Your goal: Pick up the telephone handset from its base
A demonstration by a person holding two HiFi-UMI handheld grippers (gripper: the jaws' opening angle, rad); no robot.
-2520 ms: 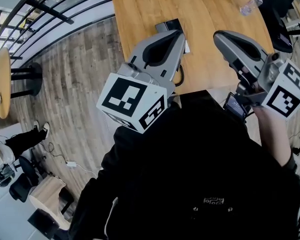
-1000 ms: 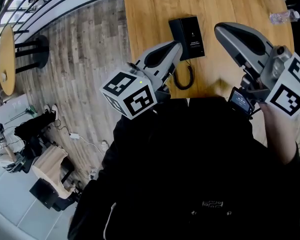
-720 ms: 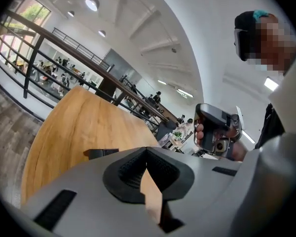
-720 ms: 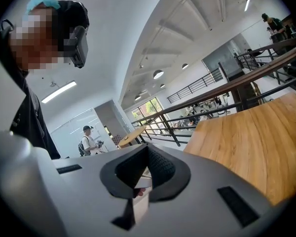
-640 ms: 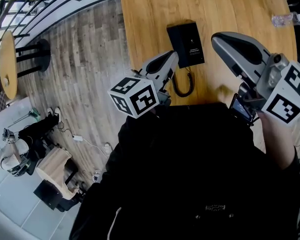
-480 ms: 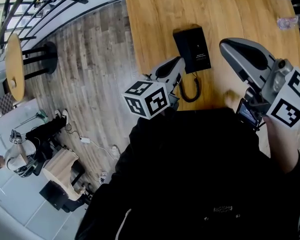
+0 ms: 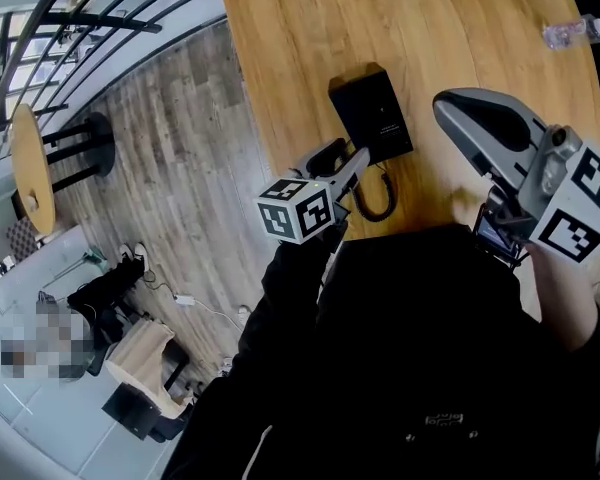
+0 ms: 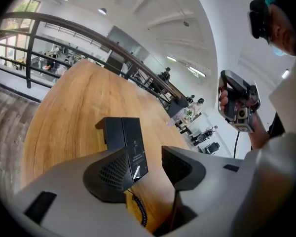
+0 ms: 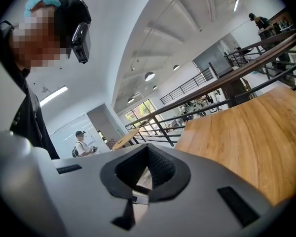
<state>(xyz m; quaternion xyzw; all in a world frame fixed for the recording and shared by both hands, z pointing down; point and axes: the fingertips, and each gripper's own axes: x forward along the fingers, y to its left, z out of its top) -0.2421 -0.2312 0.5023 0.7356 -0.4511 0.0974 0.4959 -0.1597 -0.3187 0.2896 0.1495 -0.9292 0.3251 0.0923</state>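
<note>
A black telephone (image 7: 372,115) lies on the wooden table (image 7: 310,28) near its front edge, its coiled cord (image 7: 380,193) looping toward me. In the left gripper view the handset (image 8: 136,144) is the narrow strip lying along the base (image 8: 112,130). My left gripper (image 7: 342,155) hovers just short of the phone's near end. Its jaws have just been opening and stand open (image 8: 145,157), with nothing between them. My right gripper (image 7: 452,105) stays raised to the right of the phone, and its pads (image 9: 160,164) meet, shut on nothing.
A clear water bottle (image 7: 570,33) lies at the far right of the table. The table's left edge drops to a plank floor, where a small round table (image 7: 30,158) stands by a railing. People and desks are far off in the background.
My left gripper has dropped lower toward the phone's near end and its jaws have parted. The right gripper has shifted only slightly.
</note>
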